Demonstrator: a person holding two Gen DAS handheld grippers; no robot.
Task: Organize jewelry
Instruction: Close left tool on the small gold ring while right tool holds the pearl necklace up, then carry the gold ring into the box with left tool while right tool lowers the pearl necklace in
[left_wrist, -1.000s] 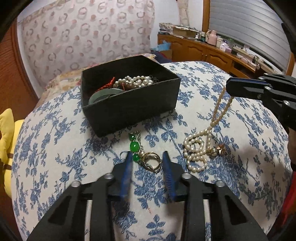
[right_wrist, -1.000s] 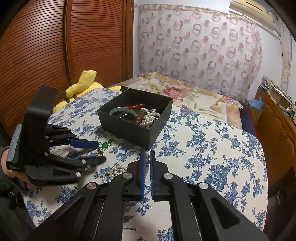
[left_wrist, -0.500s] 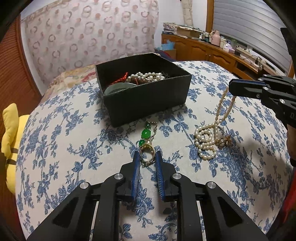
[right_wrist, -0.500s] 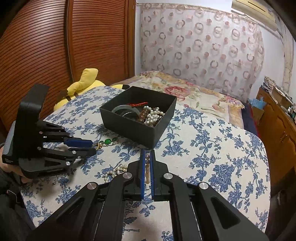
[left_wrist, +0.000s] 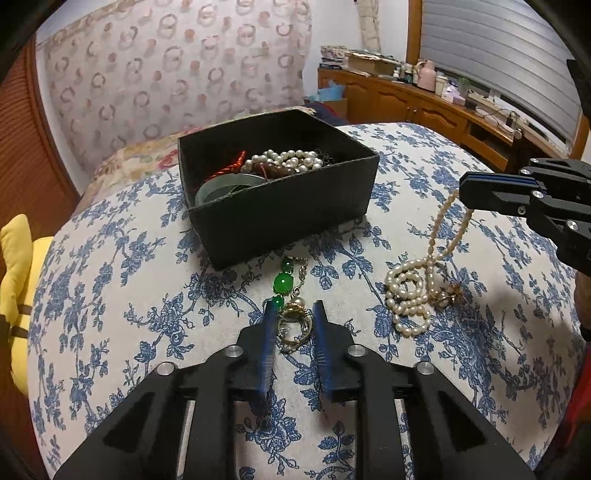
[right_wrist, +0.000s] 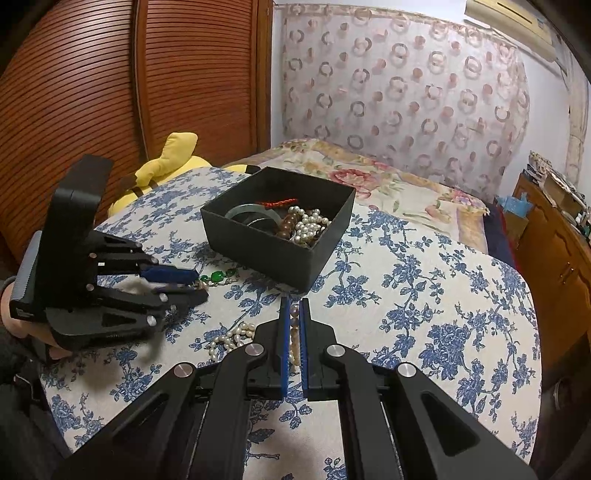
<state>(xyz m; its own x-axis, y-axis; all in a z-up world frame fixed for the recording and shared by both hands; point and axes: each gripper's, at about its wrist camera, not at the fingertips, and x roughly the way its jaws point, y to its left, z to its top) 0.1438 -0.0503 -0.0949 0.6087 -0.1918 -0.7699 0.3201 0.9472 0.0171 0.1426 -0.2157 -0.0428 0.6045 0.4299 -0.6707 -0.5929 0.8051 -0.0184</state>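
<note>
A green-stone bracelet (left_wrist: 282, 282) with a gold ring end lies on the blue-flowered cover in front of a black box (left_wrist: 288, 218). My left gripper (left_wrist: 294, 306) is shut on that gold end, low over the cover. A pearl necklace (left_wrist: 406, 291) is partly heaped to the right, one strand rising to my right gripper (left_wrist: 466, 188), which is shut on it. From the right wrist view, the right gripper (right_wrist: 294, 301) pinches the strand, the pearl necklace's heap (right_wrist: 229, 336) lies lower left, and the left gripper (right_wrist: 184, 284) sits by the green-stone bracelet (right_wrist: 216, 276). The black box (right_wrist: 266, 247) holds pearls, a bangle and red cord.
A yellow plush toy (right_wrist: 177, 147) lies at the cover's left edge by slatted wooden doors (right_wrist: 74, 92). A floral quilt (right_wrist: 388, 177) lies behind the box. A wooden cabinet (left_wrist: 406, 99) with clutter lines the right wall.
The left gripper's jaws narrowed and closed onto the bracelet's gold end. The right gripper kept still with the pearl strand in it.
</note>
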